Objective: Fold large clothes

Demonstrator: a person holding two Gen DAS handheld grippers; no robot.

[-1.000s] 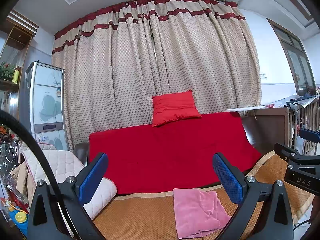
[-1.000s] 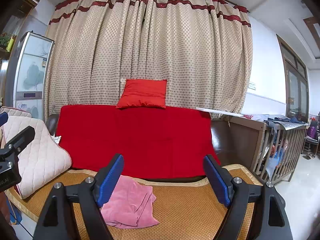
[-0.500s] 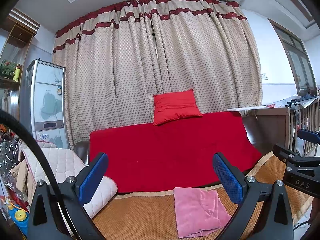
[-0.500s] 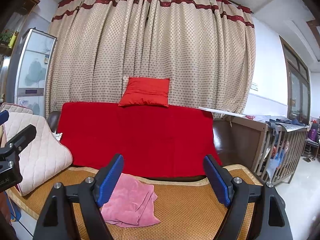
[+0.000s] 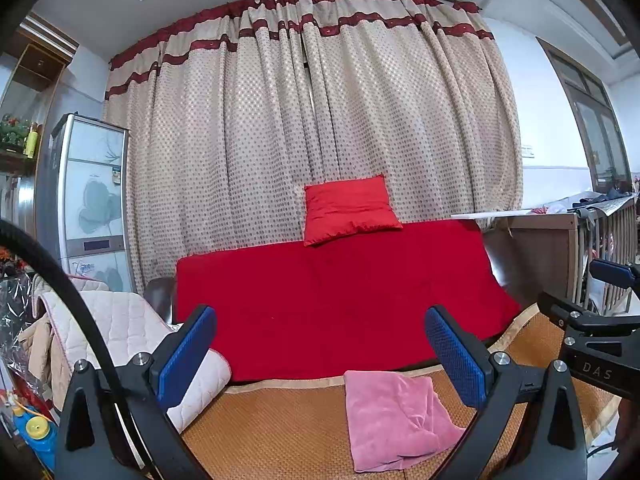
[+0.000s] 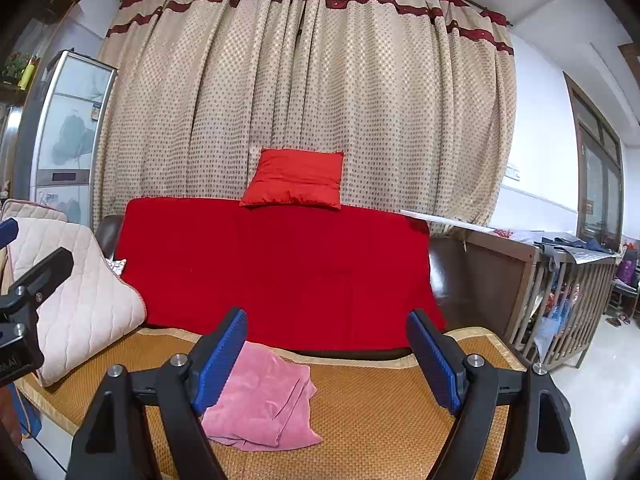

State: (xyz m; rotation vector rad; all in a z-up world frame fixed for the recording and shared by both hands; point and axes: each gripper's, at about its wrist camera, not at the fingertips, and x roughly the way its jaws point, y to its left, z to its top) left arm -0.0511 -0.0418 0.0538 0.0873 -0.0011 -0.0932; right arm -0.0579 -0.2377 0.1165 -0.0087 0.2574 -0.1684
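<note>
My left gripper (image 5: 320, 354) and my right gripper (image 6: 326, 354) are both spread wide and hold nothing. The pink garment (image 5: 396, 416) lies crumpled on the woven mat (image 6: 384, 412), near the red sofa cover (image 6: 280, 272).

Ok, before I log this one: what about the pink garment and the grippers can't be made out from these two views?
- Pink garment: the right wrist view loses its left edge behind the right gripper; the left wrist view loses its lower right corner behind the left gripper. What type of clothing it is cannot be told.
- Woven mat: its near edge is cut off by the frame bottom in both views.
- Items on the crib at far right: too small and distorted.
</note>
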